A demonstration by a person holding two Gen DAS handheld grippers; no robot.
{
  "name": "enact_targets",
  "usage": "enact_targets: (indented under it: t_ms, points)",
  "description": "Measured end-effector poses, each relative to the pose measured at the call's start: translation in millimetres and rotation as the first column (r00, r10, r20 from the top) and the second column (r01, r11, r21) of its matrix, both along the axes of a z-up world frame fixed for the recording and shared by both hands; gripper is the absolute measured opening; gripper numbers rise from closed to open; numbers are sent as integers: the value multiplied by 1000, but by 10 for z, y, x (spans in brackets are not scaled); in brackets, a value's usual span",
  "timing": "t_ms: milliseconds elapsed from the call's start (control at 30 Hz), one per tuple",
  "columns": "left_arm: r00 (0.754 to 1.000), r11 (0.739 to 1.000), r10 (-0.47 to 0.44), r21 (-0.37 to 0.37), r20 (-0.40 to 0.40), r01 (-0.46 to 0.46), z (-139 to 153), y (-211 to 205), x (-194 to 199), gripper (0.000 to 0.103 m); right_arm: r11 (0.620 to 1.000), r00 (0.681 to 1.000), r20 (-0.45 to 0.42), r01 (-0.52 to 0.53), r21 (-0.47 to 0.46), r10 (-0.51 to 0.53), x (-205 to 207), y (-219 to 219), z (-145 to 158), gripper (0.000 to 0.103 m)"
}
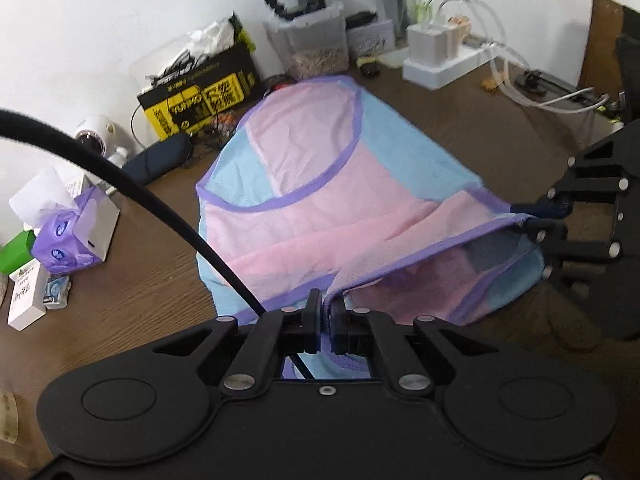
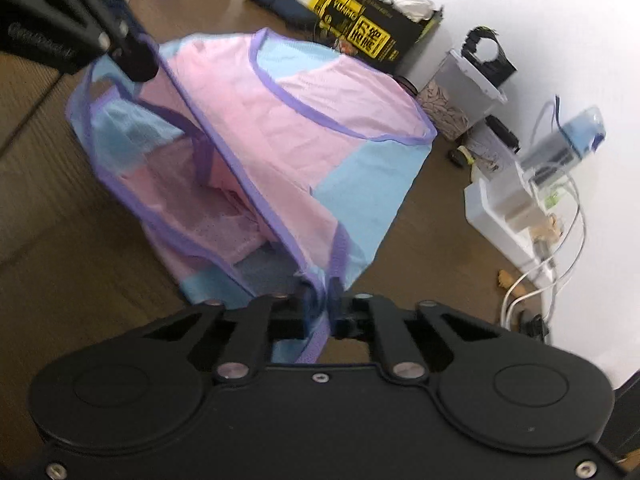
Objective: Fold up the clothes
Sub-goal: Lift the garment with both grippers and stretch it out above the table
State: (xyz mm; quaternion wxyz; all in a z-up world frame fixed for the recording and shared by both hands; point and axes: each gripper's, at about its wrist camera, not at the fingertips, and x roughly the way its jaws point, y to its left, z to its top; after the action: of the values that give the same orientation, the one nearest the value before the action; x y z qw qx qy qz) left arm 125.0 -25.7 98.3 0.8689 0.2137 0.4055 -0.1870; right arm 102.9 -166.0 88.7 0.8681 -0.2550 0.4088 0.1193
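Gripping the purple hem of a pink-and-blue mesh garment (image 1: 320, 184) — both grippers clamped shut on it.
Brown wooden table (image 1: 120, 280), white wall behind; garment at frame centre, left gripper (image 1: 325, 312) and right gripper (image 2: 320, 308) pinching it; clear bin (image 1: 316, 44) of wood-coloured bits, top centre.

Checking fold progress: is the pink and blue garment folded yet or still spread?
Mid-fold: the garment mostly lies spread on the table, its near purple hem lifted between the left gripper and right gripper.
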Motion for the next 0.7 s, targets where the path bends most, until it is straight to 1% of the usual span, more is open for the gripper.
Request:
enact_targets:
  t_ms: [67,133,167,233,267,333,367,400,433,467,500,533,567,633,667,700]
  points:
    - [1000,999,-26,-26,0,26,113,8,-134,4,998,1000,-1,4,60,-4,-57,-95,153,4]
    - [999,999,-35,-42,-8,34,221,50,-253,4,994,1000,-7,-8,111,9,-186,-216,436,4]
    - [999,998,-39,-53,-19,38,309,94,-340,4,991,1000,-16,-24,129,26,-242,-262,559,4]
    - [996,996,-50,-78,-73,45,502,207,-504,4,983,997,-39,-62,172,70,-379,-364,850,4]
    - [992,993,-58,-111,-114,45,624,268,-579,4,972,993,-54,-93,214,107,-455,-423,1043,4]
    - [974,979,-84,-201,-209,41,920,405,-749,4,934,977,-79,-162,318,196,-613,-549,1467,4]
    - [966,970,-108,-237,-237,51,1082,457,-839,4,908,967,-71,-204,365,246,-709,-626,1734,4]
    - [962,966,-125,-252,-242,62,1202,481,-899,4,896,959,-69,-229,379,275,-772,-677,1939,4]
    - [962,964,-134,-258,-236,71,1365,496,-952,4,894,955,-66,-244,377,288,-806,-703,2057,4]
    - [965,960,-134,-272,-228,69,1577,518,-995,4,892,952,-59,-258,371,300,-833,-719,2154,4]
    - [967,955,-127,-290,-221,59,1728,540,-1008,4,888,947,-44,-280,364,317,-872,-742,2303,4]
    - [973,943,-109,-331,-204,36,1974,588,-997,4,879,939,-22,-312,359,342,-919,-768,2540,4]
    - [980,930,-87,-367,-179,16,2218,634,-978,4,868,933,-2,-335,367,361,-935,-793,2749,4]
    - [995,911,-35,-413,-97,-8,2647,699,-929,4,843,921,34,-370,392,388,-942,-842,3123,4]
    - [999,903,-11,-430,-53,-13,2839,717,-910,4,827,916,54,-383,412,398,-917,-869,3301,4]
    - [1000,899,0,-438,-25,-11,2944,716,-904,4,809,911,75,-395,435,405,-881,-898,3475,4]
